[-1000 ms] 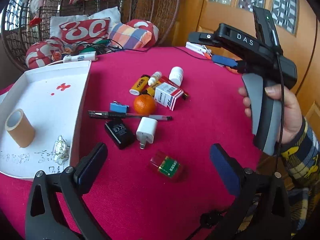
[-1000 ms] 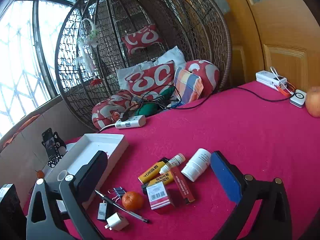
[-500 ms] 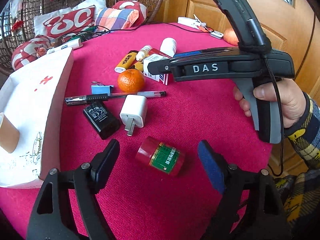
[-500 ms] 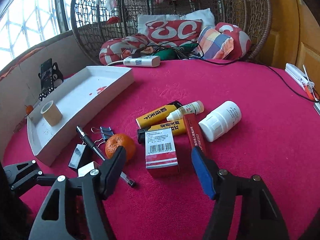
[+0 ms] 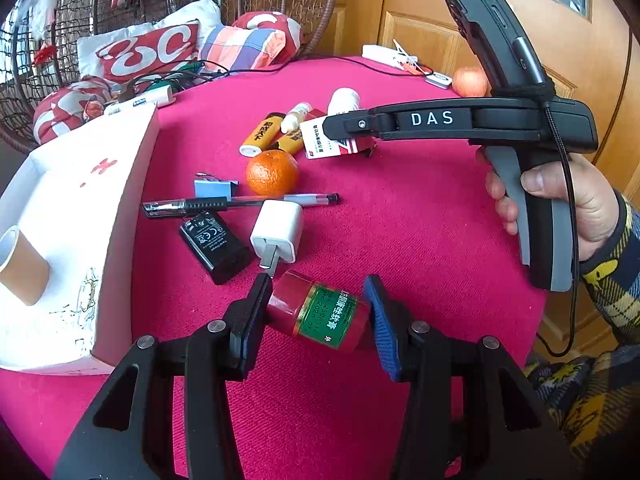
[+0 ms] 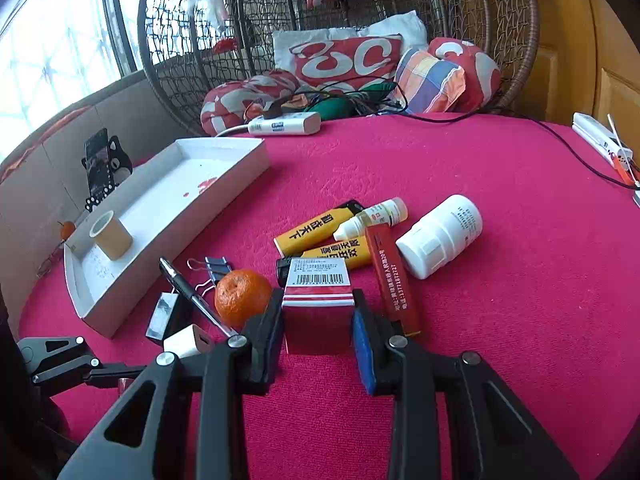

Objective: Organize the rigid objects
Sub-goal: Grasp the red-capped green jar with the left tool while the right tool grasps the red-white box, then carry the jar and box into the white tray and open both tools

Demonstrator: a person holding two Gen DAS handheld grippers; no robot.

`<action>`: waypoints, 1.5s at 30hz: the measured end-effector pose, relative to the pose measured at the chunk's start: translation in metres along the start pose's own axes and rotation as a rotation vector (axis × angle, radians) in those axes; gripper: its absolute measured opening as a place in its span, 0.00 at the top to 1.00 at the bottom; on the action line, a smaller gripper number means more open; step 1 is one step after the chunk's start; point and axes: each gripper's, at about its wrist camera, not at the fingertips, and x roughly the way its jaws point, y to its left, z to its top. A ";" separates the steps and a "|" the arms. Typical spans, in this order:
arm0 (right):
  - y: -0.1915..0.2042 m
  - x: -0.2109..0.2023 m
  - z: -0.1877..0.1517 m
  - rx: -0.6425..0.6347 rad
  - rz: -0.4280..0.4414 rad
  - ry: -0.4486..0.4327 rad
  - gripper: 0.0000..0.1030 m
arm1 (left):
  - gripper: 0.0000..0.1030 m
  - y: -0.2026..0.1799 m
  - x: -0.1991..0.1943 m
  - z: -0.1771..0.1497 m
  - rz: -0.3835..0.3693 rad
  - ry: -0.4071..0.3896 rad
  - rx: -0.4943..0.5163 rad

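Red jar w/ green label lies on its side on the pink cloth, long axis running straight across the left gripper, jaws closing on its two ends, left pad looks touching, right pad just off. Red-and-white box sits dead ahead of the right gripper, between its closing jaws, pads at or nearly at its side faces (contact not certain). White tray lies well off to the left, nearer the left hand, holding only a tape roll and a small shiny bit.
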 end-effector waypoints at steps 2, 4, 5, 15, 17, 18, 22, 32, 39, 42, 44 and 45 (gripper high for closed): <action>-0.001 -0.009 0.004 0.015 0.006 -0.028 0.70 | 0.54 0.001 -0.006 0.003 0.006 -0.027 -0.014; -0.001 -0.018 0.007 0.024 0.009 -0.058 0.70 | 0.54 0.003 -0.014 0.005 0.007 -0.052 -0.032; 0.000 -0.022 0.009 0.027 0.012 -0.070 0.70 | 0.54 0.005 -0.018 0.006 0.008 -0.066 -0.041; 0.009 -0.041 0.016 0.042 0.064 -0.129 0.70 | 0.54 0.019 -0.053 0.013 0.034 -0.184 -0.106; 0.011 -0.043 0.016 0.040 0.071 -0.136 0.70 | 0.54 0.024 -0.055 0.012 0.043 -0.194 -0.124; 0.012 -0.044 0.016 0.039 0.074 -0.139 0.70 | 0.54 0.026 -0.056 0.012 0.047 -0.199 -0.133; 0.016 -0.046 0.018 0.036 0.089 -0.146 0.70 | 0.54 0.036 -0.063 0.009 0.056 -0.222 -0.170; 0.031 -0.046 0.021 0.013 0.116 -0.144 0.70 | 0.54 0.063 -0.080 0.004 0.089 -0.272 -0.252; 0.036 -0.044 0.022 0.004 0.129 -0.136 0.69 | 0.54 0.075 -0.088 -0.002 0.105 -0.292 -0.292; 0.038 -0.044 0.022 0.000 0.133 -0.133 0.69 | 0.54 0.081 -0.091 -0.004 0.108 -0.297 -0.305; 0.040 -0.044 0.023 -0.004 0.133 -0.132 0.69 | 0.54 0.086 -0.092 -0.004 0.115 -0.302 -0.315; 0.041 -0.044 0.023 -0.008 0.133 -0.132 0.69 | 0.54 0.088 -0.093 -0.005 0.118 -0.305 -0.320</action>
